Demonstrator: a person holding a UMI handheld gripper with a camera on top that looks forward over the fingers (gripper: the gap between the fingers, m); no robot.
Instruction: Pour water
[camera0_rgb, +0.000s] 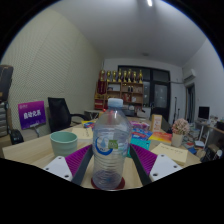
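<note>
Bottle (110, 143) (upright, capped) stands between the tongs (111, 163).

We can make out no word, brand or number for certain anywhere. The clear plastic water bottle with a pale cap (110, 145) wears a thin wrap-around label at mid-height, but whatever is printed on it is too small and blurred for us to read. A purple sign panel (32, 114), standing beyond the tabletop (35, 150) by a dark office chair, carries a few white characters which we cannot decipher. The colourful printed items (140, 128) lying farther along the tabletop show patches of print, none of it legible to us.
</note>
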